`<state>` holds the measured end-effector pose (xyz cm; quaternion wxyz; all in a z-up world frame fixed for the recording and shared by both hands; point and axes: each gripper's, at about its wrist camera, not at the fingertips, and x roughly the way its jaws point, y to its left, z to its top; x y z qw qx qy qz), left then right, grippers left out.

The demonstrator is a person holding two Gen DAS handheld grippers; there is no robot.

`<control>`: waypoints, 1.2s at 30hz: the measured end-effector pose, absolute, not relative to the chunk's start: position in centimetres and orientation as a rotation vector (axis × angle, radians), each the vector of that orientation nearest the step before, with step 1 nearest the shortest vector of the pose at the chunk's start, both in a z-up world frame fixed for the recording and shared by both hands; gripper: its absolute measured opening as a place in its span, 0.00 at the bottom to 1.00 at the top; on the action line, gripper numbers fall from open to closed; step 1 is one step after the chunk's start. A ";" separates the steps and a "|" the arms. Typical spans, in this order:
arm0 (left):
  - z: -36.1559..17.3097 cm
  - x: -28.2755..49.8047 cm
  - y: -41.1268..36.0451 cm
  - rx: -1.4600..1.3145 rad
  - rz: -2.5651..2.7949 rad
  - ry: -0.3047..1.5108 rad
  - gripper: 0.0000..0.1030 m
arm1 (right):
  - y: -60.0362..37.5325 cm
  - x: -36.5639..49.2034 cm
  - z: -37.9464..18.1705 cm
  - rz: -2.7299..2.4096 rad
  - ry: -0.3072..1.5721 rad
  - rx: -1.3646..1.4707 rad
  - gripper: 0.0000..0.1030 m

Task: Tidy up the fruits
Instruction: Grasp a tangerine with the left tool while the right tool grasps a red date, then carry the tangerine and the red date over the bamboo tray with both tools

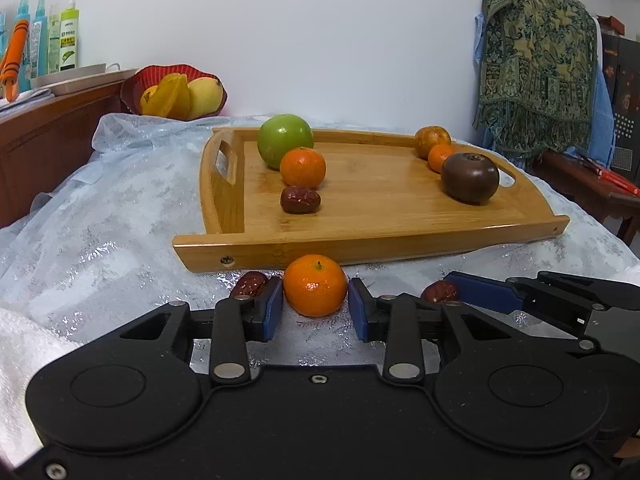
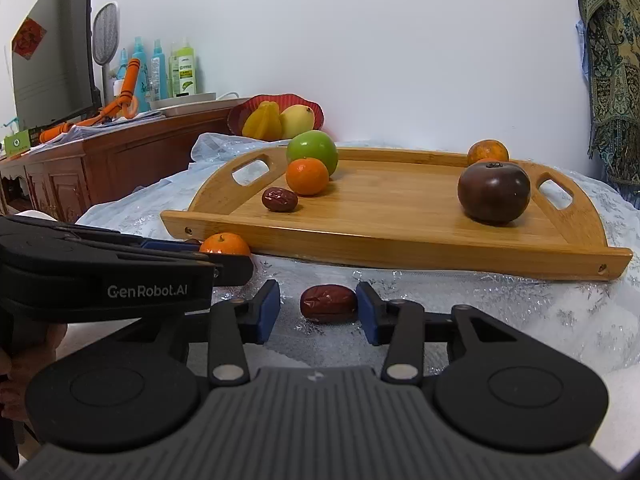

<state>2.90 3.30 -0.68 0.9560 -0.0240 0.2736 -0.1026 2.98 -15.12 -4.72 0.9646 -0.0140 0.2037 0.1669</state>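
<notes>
A mandarin (image 1: 315, 286) rests on the shiny cloth just in front of the wooden tray (image 1: 360, 246). My left gripper (image 1: 316, 308) is shut on it, both blue pads touching its sides. A red date (image 1: 250, 284) lies just left of the left finger. In the right wrist view another date (image 2: 329, 303) lies between the fingers of my right gripper (image 2: 318, 310), which is open. Its right pad meets the date and a gap shows on the left. The tray holds a green apple (image 1: 285, 140), a mandarin (image 1: 303, 168), a date (image 1: 300, 200), a dark brown fruit (image 1: 471, 178) and two mandarins (image 1: 432, 141).
A red bowl (image 1: 172, 92) with a starfruit and a mango stands behind the tray. A wooden cabinet (image 2: 100, 160) with bottles and a monitor runs along the left. A patterned scarf (image 1: 536, 72) hangs at the right over a dark low table (image 1: 580, 184).
</notes>
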 end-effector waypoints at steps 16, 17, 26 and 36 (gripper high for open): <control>-0.9 3.1 3.0 -0.041 -0.192 0.552 0.32 | -15.0 3.0 -4.8 0.328 0.410 -0.034 0.41; -0.9 3.1 3.0 -0.043 -0.192 0.551 0.32 | -15.0 3.0 -4.8 0.324 0.409 -0.035 0.38; -0.3 2.5 3.3 -0.048 -0.184 0.530 0.31 | -15.0 2.7 -4.4 0.274 0.404 -0.035 0.33; 1.6 1.9 2.8 -0.040 -0.200 0.491 0.31 | -16.5 3.6 -2.3 0.209 0.386 -0.015 0.33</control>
